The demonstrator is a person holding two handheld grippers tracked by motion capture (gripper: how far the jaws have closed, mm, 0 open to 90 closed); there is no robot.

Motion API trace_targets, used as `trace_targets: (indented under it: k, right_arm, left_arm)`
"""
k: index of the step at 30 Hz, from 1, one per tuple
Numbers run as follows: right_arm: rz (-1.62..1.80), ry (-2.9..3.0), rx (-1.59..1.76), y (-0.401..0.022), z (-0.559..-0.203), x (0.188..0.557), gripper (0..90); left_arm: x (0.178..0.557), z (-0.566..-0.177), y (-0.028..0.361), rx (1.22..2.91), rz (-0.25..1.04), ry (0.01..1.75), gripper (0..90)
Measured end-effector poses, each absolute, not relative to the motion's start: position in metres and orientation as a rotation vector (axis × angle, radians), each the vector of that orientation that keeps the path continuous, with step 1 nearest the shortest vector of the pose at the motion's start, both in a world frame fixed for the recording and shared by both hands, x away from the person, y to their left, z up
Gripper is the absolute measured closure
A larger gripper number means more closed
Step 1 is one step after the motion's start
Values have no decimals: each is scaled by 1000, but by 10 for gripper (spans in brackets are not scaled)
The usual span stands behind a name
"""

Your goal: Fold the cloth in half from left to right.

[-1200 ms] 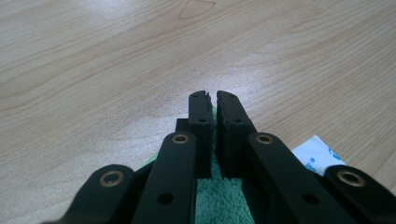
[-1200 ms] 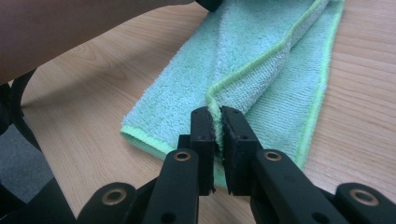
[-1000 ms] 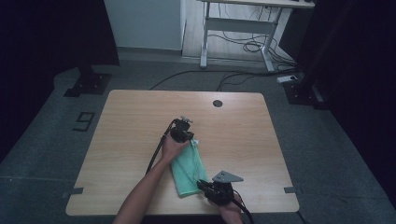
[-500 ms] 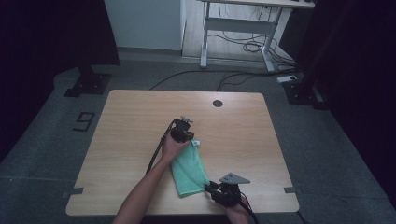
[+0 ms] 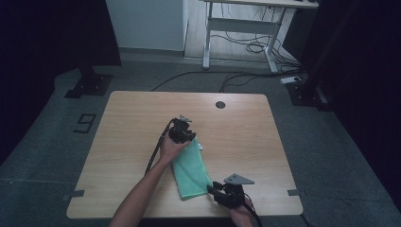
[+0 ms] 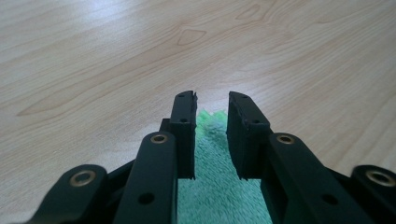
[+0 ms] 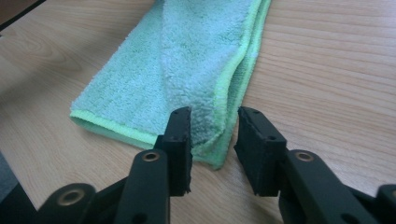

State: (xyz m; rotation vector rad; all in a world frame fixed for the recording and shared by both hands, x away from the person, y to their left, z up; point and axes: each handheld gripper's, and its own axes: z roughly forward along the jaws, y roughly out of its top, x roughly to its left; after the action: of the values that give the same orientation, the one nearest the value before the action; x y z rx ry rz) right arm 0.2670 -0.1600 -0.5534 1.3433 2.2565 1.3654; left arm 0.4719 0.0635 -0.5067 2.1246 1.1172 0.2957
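A green towel (image 5: 191,172) lies folded in a long strip on the wooden table (image 5: 132,123). My left gripper (image 5: 185,137) is at its far end, the hand resting on the cloth. In the left gripper view the jaws (image 6: 212,100) stand apart over the towel's corner (image 6: 215,186), having just been opening, pads off the cloth. My right gripper (image 5: 213,190) is at the towel's near right corner. Its jaws (image 7: 215,116) have also just been opening, and the folded corner (image 7: 205,93) lies between them unpressed.
A round cable hole (image 5: 220,104) sits near the table's far edge. The left gripper's black cable (image 5: 155,153) runs back along the forearm. The right gripper is close to the table's front edge (image 5: 189,215). Bare wood surrounds the towel.
In the high view both hands and the towel stay about where they were; the right gripper has only shifted slightly at the near corner.
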Motion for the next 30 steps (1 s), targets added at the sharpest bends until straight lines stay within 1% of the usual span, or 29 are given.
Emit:
trace_targets:
  k: [2, 5, 10, 14, 16, 19, 20, 22, 26, 30]
  right_arm:
    - [1364, 2259, 1338, -159, -553, 268, 707]
    - [1362, 2260, 1339, -159, -553, 270, 749]
    - [1325, 2266, 1341, -160, -554, 269, 776]
    - [1312, 2270, 1343, -161, -554, 268, 795]
    - [1304, 2278, 1339, -161, -555, 268, 776]
    - [1287, 2259, 1338, -161, -554, 267, 682]
    - [1287, 2248, 1335, -161, -553, 267, 666]
    - [1303, 2222, 1314, -162, -548, 266, 635]
    - [1335, 2196, 1245, -158, -537, 265, 630]
    - [1381, 2226, 1178, -145, -532, 267, 629]
  left_arm:
    - [470, -508, 62, 2137, 282, 1107, 716]
    - [470, -515, 56, 2178, 279, 1108, 717]
    - [474, -529, 51, 2219, 288, 1132, 723]
    - [474, -532, 50, 2210, 313, 1130, 734]
    - [474, -532, 49, 2212, 322, 1127, 734]
    - [473, -530, 50, 2210, 316, 1126, 715]
    - [472, -528, 51, 2199, 311, 1119, 696]
    - [470, -521, 56, 2168, 299, 1102, 689]
    - [462, -509, 68, 2165, 292, 1075, 690]
    - [457, -508, 75, 2193, 262, 1042, 681]
